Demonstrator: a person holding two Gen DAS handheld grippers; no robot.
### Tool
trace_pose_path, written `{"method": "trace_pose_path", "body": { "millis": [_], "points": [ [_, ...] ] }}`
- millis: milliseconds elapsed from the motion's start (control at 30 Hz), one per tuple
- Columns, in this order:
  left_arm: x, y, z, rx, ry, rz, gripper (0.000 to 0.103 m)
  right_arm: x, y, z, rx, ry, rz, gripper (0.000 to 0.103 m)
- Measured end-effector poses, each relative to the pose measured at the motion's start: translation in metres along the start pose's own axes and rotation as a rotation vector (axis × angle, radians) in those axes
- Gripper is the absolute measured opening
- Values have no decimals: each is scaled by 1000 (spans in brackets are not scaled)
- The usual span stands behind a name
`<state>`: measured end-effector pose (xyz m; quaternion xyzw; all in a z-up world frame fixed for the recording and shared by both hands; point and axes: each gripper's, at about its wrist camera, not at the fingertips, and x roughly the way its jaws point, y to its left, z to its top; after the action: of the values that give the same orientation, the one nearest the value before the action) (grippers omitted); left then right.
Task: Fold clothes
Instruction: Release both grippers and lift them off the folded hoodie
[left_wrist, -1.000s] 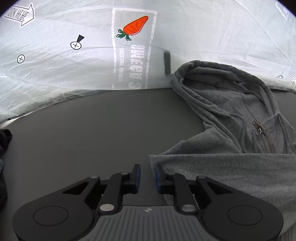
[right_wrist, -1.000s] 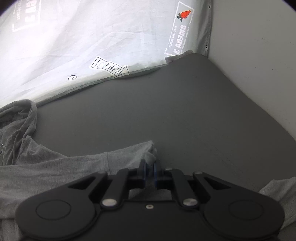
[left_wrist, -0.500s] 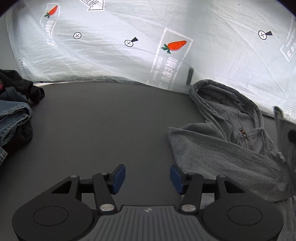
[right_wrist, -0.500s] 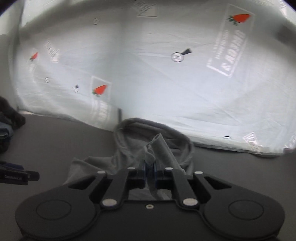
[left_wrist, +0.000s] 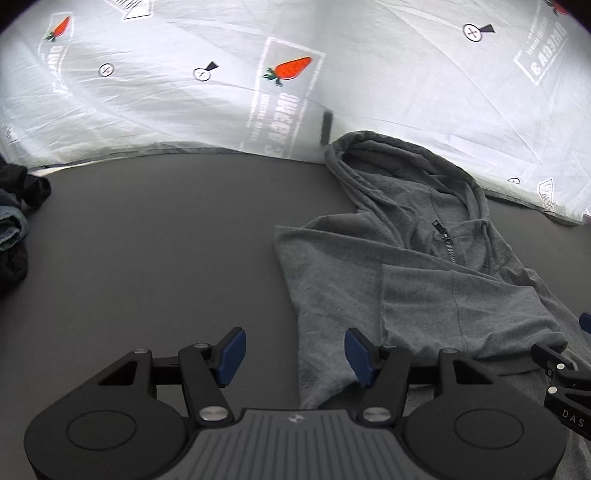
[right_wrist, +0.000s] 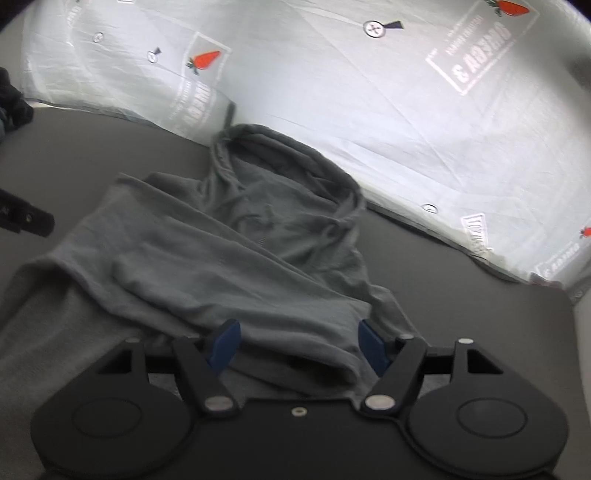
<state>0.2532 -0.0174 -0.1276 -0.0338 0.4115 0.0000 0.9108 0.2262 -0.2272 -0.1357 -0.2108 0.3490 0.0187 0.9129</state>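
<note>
Grey zip hoodie lies spread on the dark grey counter, hood end toward the far edge, right up against the white printed sheet w/ carrot logos that rises behind the counter; hood opening gapes upward, zipper pull sits just below it at the collar; one sleeve is laid across the chest, its cuff end pointing toward the garment's left side, over another layer of grey fabric; left gripper hovers low at the near-left edge of the hoodie, blue-padded fingers spread wide apart, nothing between them; its right-hand finger sits over the hoodie's edge, the other over bare counter; can't tell if either pad touches the cloth; right gripper is at the other side of the garment, fingers also wide open and empty, the folded sleeve running between and just ahead of them; this view is a bit blurred, so contact w/ fabric is unclear; a black piece of the right gripper pokes in at the right edge of the left cam; likewise a black piece of the left one shows at the left edge of the right cam; pile of dark clothes and denim sits at the far left of the counter, well apart from the hoodie.
</note>
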Motion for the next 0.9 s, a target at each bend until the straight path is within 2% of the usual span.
{"method": "trace_pose_path", "body": {
  "millis": [100,233,333,400,467,533,633,733,833,900],
  "points": [
    [12,-30,14,73,-26,-36,70,13,-14,-10,-19,44,-24,74],
    [35,-71,28,181,-39,-38,71,28,-20,-14,-8,60,-79,74],
    [57,-93,22,275,-10,38,71,32,-27,-16,15,55,-127,74],
    [73,-96,14,291,30,104,71,27,-32,-22,-3,46,-147,74],
    [79,-88,7,232,24,137,92,23,-36,-36,-3,68,-141,76],
    [81,-76,4,144,10,148,98,22,-37,-53,28,82,-106,76],
    [84,-70,9,116,38,143,103,20,-31,-55,-2,51,-125,77],
    [78,-70,11,119,56,133,103,23,-36,-50,29,67,-111,79],
    [70,-72,12,125,73,120,102,18,-52,-47,129,72,-33,79],
    [62,-73,13,122,79,104,102,5,-68,-47,226,55,56,79]
  ]
}}
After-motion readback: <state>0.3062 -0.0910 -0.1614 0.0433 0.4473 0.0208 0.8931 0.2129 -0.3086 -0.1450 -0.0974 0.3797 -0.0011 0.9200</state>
